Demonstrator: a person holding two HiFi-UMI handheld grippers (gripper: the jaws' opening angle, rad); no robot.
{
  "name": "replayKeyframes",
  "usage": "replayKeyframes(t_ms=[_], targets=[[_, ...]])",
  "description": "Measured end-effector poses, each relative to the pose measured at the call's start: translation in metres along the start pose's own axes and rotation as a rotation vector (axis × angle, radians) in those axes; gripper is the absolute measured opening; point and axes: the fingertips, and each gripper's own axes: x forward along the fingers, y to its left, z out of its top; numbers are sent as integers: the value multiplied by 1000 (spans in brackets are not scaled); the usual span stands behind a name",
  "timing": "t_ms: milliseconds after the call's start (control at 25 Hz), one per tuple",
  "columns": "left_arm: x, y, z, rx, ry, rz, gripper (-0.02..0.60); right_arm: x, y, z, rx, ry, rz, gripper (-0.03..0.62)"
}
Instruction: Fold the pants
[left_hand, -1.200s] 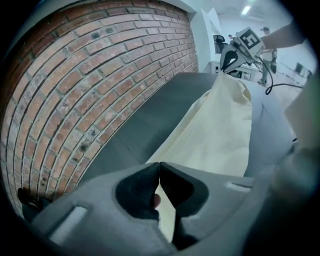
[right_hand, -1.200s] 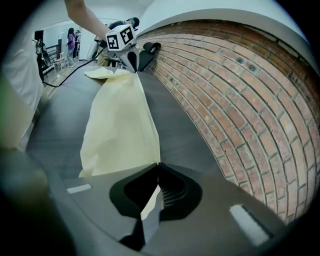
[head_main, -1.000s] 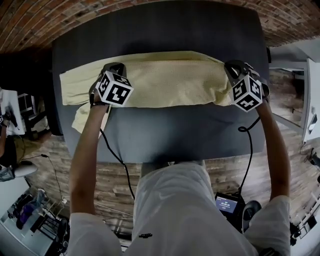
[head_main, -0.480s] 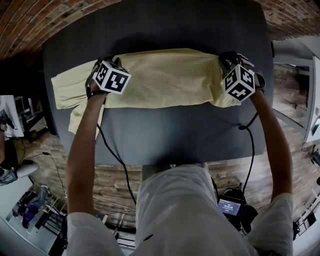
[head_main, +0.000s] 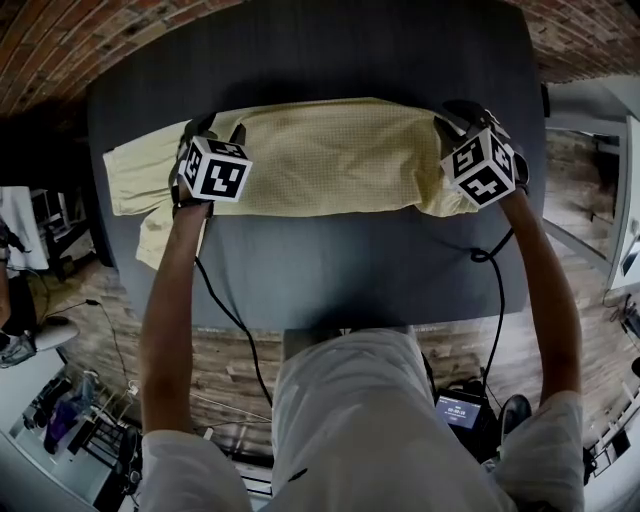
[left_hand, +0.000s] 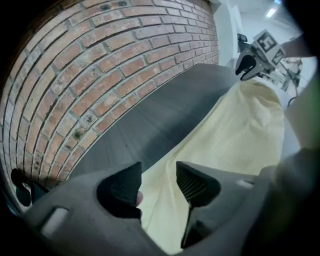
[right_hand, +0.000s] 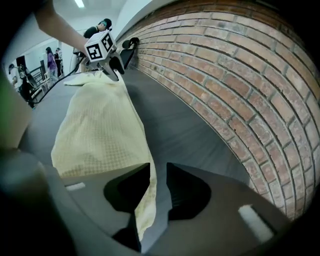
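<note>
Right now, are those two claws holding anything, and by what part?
Nothing is gripped. The left gripper and right gripper have just been opening their jaws; the edge of the pants lies loose between each pair.

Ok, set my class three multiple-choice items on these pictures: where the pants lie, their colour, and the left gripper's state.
1. Where do the pants lie?
A. on the floor
B. over a chair
C. on the table

2. What colour are the pants?
A. yellow
B. blue
C. red

3. How do the jaws of the left gripper stand?
A. shut on the pants
B. apart
C. shut on nothing

Key:
1 C: they lie stretched along the dark table.
2 A: the cloth is pale yellow in every view.
3 B: the jaws have just been opening and stand apart, the pants' edge loose in the gap.
</note>
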Motion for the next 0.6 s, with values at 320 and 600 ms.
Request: replayKeyframes(t_ms=[320, 600], targets=[[-39, -27, -12, -42, -36, -19, 230, -29, 26, 28, -45, -81, -6, 100], [-70, -48, -37, -75, -73, -60, 229, -50, 71, 63, -108, -131, 9, 75]])
